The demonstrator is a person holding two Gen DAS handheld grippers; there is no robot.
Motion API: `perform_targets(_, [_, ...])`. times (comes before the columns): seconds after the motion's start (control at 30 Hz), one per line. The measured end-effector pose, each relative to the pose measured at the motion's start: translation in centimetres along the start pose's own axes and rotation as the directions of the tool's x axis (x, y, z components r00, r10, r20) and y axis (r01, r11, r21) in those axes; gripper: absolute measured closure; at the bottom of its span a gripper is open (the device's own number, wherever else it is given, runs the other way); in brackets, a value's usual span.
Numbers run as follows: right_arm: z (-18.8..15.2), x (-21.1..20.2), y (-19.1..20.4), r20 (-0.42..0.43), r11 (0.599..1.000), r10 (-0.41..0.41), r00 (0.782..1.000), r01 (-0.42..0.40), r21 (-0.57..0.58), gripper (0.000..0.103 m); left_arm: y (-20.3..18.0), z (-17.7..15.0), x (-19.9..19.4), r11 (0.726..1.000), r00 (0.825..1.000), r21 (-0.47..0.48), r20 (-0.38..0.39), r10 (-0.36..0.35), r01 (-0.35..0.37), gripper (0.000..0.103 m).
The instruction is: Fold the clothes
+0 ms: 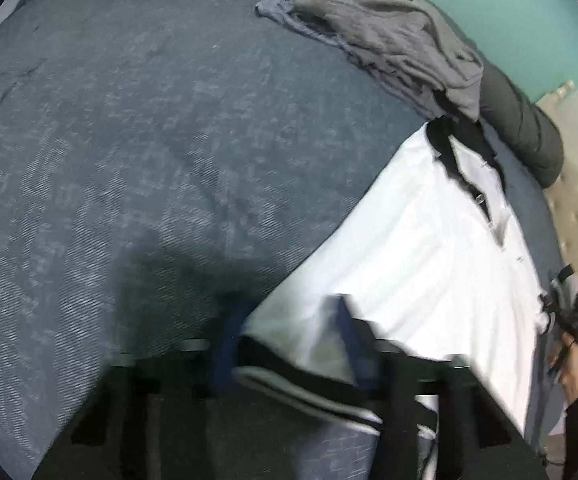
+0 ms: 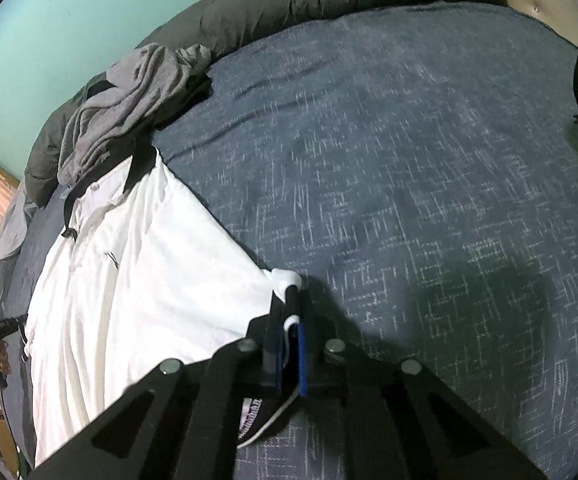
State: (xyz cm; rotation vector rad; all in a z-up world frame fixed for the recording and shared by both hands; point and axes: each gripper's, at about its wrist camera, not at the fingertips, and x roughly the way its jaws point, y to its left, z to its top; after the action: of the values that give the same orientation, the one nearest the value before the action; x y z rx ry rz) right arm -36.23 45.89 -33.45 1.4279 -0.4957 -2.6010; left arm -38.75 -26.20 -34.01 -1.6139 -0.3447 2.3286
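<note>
Dim, even indoor light. The white shirt [image 1: 429, 248] glares, washed out. Soft shadows fall on the bedspread [image 2: 409, 160] at 6 o'clock. Fisheye bending and dark corners; left view motion-blurred.

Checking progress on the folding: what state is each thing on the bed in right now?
White shirt: spread flat on the bed, collar at the far end, near edge pinched at two spots.
Grey clothes: crumpled heap, unfolded.
Left gripper: closed on the shirt's edge.
Right gripper: shut on the shirt's edge.
</note>
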Motion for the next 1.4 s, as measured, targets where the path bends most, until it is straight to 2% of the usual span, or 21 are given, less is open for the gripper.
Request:
perform_targets(0.03, [0.2,-0.2,0.0,0.014,1.0,-0.002,1.0,0.001,0.002,0.099,0.3,-0.1,0.0,1.0,1.0,-0.003,-0.002,0.002,-0.002,0.093])
perform_targets(0.13, [1.2,-1.1,-0.6,0.059,0.999,0.0,0.998,-0.002,0.035,0.099,0.6,0.1,-0.4,1.0,1.0,0.008,0.0,-0.002,0.002,0.097])
perform_targets(0.27, [2.4,-2.2,-2.2,0.094,0.996,-0.021,0.995,0.012,0.089,0.099,1.0,0.4,-1.7,1.0,0.999,0.009,0.029,0.013,-0.013,0.098])
perform_targets(0.43, [3.7,-1.8,-4.7,0.093,0.985,-0.07,0.993,0.053,0.165,0.099,3.6,1.9,-2.7,0.997,0.997,-0.069,0.072,0.033,-0.028,0.098])
perform_targets(0.63, [4.2,0.2,-5.4,0.042,0.98,-0.102,0.994,0.094,0.176,0.099,5.1,3.4,-1.8,0.992,0.997,-0.123,0.063,0.045,-0.037,0.098])
perform_targets(0.8, [4.6,0.6,-5.9,0.046,0.975,-0.12,0.992,0.109,0.191,0.099,6.8,4.3,-1.7,0.985,0.995,-0.166,0.077,0.061,-0.047,0.098])
perform_targets(0.97, [5.1,1.1,-5.4,0.039,0.976,-0.148,0.988,0.139,0.167,0.099,6.5,5.2,-0.8,0.985,0.992,-0.149,0.067,0.103,-0.092,0.098])
perform_targets(1.07, [4.6,1.1,-5.3,0.047,0.98,-0.126,0.991,0.117,0.159,0.098,6.1,5.1,-0.5,0.984,0.992,-0.151,0.069,0.104,-0.092,0.098])
perform_targets(1.13, [4.4,0.8,-5.2,0.049,0.98,-0.109,0.993,0.099,0.17,0.094,5.9,5.0,-0.4,0.984,0.992,-0.152,0.072,0.102,-0.09,0.095])
perform_targets(1.17, [4.2,0.4,-5.0,0.051,0.98,-0.119,0.992,0.109,0.168,0.082,6.0,4.9,-0.6,0.985,0.993,-0.156,0.075,0.092,-0.08,0.094])
perform_targets(1.2, [3.9,-0.2,-4.6,0.061,0.979,-0.133,0.989,0.121,0.164,0.059,6.0,4.7,-1.0,0.985,0.994,-0.16,0.077,0.082,-0.069,0.092])
perform_targets(1.23, [3.6,-0.8,-4.4,0.072,0.98,-0.122,0.99,0.108,0.166,0.054,5.9,4.6,-1.4,0.984,0.994,-0.164,0.08,0.079,-0.065,0.081])
perform_targets(1.3, [2.7,-2.1,-4.1,0.093,0.983,-0.099,0.991,0.082,0.166,0.053,5.8,3.9,-2.7,0.984,0.991,-0.162,0.1,0.084,-0.067,0.066])
perform_targets(1.4, [0.8,-3.7,-3.3,0.096,0.985,-0.002,0.995,-0.014,0.169,0.053,5.4,2.7,-4.7,0.986,0.989,-0.159,0.129,0.07,-0.049,0.062])
